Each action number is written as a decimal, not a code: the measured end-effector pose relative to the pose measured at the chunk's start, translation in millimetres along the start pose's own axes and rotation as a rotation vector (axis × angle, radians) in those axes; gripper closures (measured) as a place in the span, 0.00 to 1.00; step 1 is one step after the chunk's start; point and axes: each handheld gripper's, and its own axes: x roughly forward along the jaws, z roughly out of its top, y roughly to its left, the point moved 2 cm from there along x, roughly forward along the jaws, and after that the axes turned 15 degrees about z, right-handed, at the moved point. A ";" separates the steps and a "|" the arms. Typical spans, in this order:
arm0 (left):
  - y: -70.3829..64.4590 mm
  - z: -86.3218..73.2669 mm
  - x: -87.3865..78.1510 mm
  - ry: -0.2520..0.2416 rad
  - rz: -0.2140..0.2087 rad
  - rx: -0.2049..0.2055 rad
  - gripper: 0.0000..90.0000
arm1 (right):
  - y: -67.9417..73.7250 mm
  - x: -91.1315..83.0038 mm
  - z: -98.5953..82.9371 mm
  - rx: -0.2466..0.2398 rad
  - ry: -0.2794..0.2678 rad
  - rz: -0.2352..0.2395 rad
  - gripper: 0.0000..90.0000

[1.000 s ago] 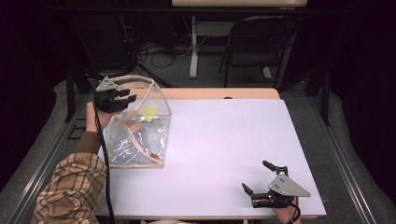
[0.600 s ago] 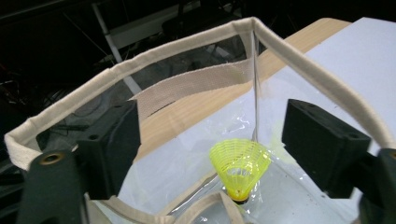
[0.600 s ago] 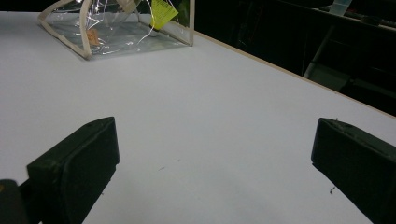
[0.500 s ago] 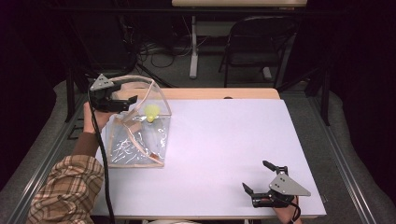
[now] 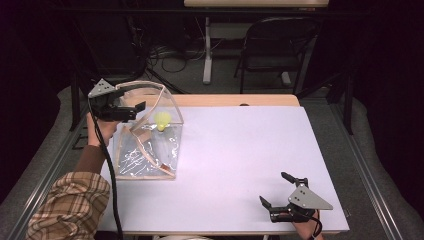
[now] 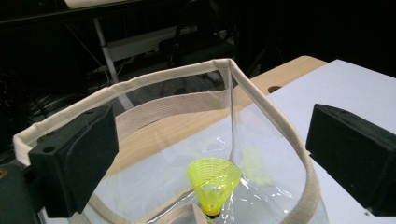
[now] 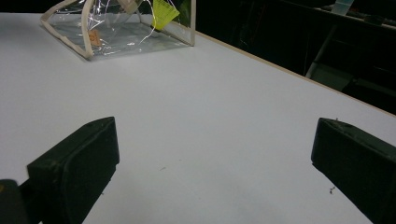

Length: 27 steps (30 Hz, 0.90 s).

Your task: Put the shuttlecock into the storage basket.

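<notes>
- The desk (image 5: 240,165) is a wide white board; its flat bare top gives nothing to push a thing against.
- The clear bag (image 5: 147,137) stands near the left edge of the desk, toward the far left corner. It is a transparent plastic bag with a cloth band (image 6: 261,100) sewn around the mouth. I judge it light and soft: the walls are wrinkled and probably slippery, so they will bend in and slide under a jaw. The band is the stiffest and least slippery part, so it is the best place to take hold.
- The left gripper (image 5: 131,111) hangs over the mouth of the bag with its jaws spread wide, one on each side of the opening, and they grasp nothing.
- The right gripper (image 5: 277,192) rests near the near right corner of the desk, well apart from the bag, jaws also spread and holding nothing.
- The yellow shuttlecock (image 6: 213,179) lies inside the bag at the far side, skirt up. It looks very light and its mesh skirt looks fragile; the cork end is safer to pinch.
</notes>
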 end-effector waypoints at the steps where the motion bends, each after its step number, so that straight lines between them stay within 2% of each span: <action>1: -0.3 0.4 -1.8 -0.002 0.001 -0.003 0.00 | 0.2 0.1 0.1 0.001 0.000 0.001 0.00; 10: -9.5 1.0 -18.7 -0.042 -0.018 -0.036 0.00 | 1.1 2.2 0.2 0.003 0.011 0.002 0.00; 27: -38.3 -4.7 -42.2 -0.071 -0.031 -0.032 0.00 | 1.8 1.7 0.5 -0.001 0.011 0.002 0.00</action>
